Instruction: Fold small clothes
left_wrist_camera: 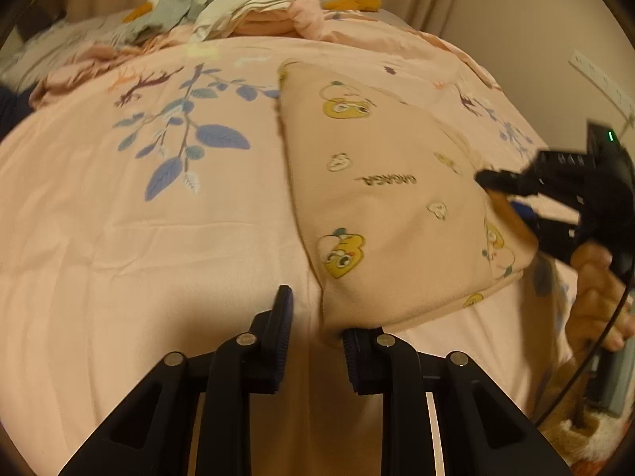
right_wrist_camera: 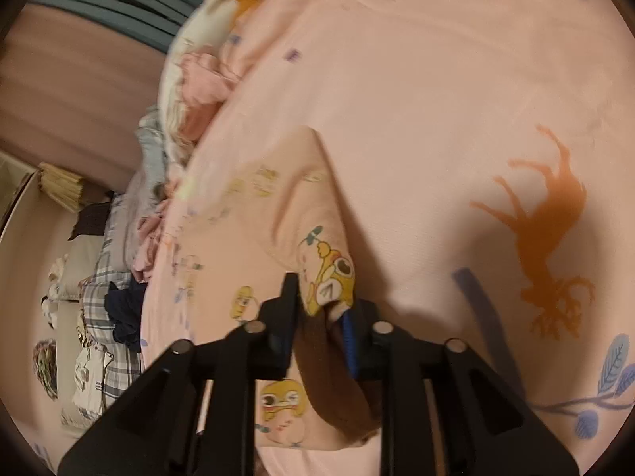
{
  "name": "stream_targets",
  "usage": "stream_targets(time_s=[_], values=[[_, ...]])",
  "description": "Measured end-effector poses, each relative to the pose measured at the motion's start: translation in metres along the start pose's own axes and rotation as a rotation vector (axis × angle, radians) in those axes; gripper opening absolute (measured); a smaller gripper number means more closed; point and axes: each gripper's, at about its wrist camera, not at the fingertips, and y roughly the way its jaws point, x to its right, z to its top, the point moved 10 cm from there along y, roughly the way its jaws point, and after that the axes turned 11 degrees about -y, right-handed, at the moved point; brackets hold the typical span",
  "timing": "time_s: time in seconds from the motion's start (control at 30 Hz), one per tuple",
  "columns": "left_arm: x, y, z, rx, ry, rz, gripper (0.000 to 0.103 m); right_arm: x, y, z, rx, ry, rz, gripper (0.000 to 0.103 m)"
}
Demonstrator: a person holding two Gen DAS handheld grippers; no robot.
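A small pink garment point(left_wrist_camera: 381, 194) printed with yellow cartoon ducks lies folded on the pink bedspread point(left_wrist_camera: 158, 238). My left gripper point(left_wrist_camera: 317, 317) is open, its right finger under the garment's near corner and its left finger on bare bedspread. My right gripper point(left_wrist_camera: 512, 186) sits at the garment's right edge. In the right wrist view the right gripper point(right_wrist_camera: 325, 301) is shut on a fold of the garment point(right_wrist_camera: 329, 273), with its brown inner cuff between the fingers.
A heap of loose clothes point(left_wrist_camera: 258, 4) in white, grey, pink and mustard lies at the far end of the bed. More clothes and a plaid cloth point(right_wrist_camera: 107, 341) lie off the bed's side. A wall point(left_wrist_camera: 535, 20) is at the right.
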Motion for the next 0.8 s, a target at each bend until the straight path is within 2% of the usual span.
stream_targets(time_s=[0.1, 0.13, 0.2, 0.3, 0.37, 0.47, 0.57, 0.63, 0.7, 0.77, 0.8], values=[[-0.007, -0.001, 0.002, -0.016, -0.065, -0.016, 0.024, 0.002, -0.017, 0.004, 0.065, -0.003, -0.022, 0.033], [-0.007, -0.002, 0.002, -0.020, -0.076, -0.017, 0.024, 0.005, -0.025, 0.005, 0.092, -0.003, -0.048, 0.039], [-0.009, -0.004, 0.001, -0.025, -0.101, -0.021, 0.024, 0.011, -0.030, 0.002, 0.106, -0.003, -0.062, 0.041], [-0.017, -0.007, 0.001, -0.035, -0.170, -0.035, 0.024, 0.013, -0.031, 0.002, 0.099, 0.027, -0.010, 0.040], [-0.019, -0.008, 0.002, -0.047, -0.194, -0.039, 0.024, 0.011, -0.035, 0.003, 0.114, 0.025, 0.012, 0.036], [-0.018, -0.012, 0.000, -0.062, -0.166, -0.012, 0.024, -0.008, -0.042, 0.005, 0.136, -0.019, 0.035, 0.027], [-0.015, -0.024, -0.005, -0.060, -0.126, 0.037, 0.024, -0.044, -0.051, 0.005, 0.169, -0.127, 0.076, 0.026], [-0.010, -0.039, -0.003, -0.033, -0.107, 0.031, 0.024, -0.057, -0.053, 0.003, 0.172, -0.185, 0.074, 0.026], [0.002, -0.055, 0.004, 0.011, -0.082, -0.031, 0.024, -0.069, -0.053, 0.000, 0.161, -0.239, 0.065, 0.026], [0.016, -0.071, 0.016, 0.088, -0.054, -0.084, 0.024, -0.079, -0.048, -0.005, 0.136, -0.283, 0.069, 0.026], [0.022, -0.075, 0.022, 0.127, -0.035, -0.086, 0.024, -0.081, -0.044, -0.006, 0.120, -0.300, 0.062, 0.026]])
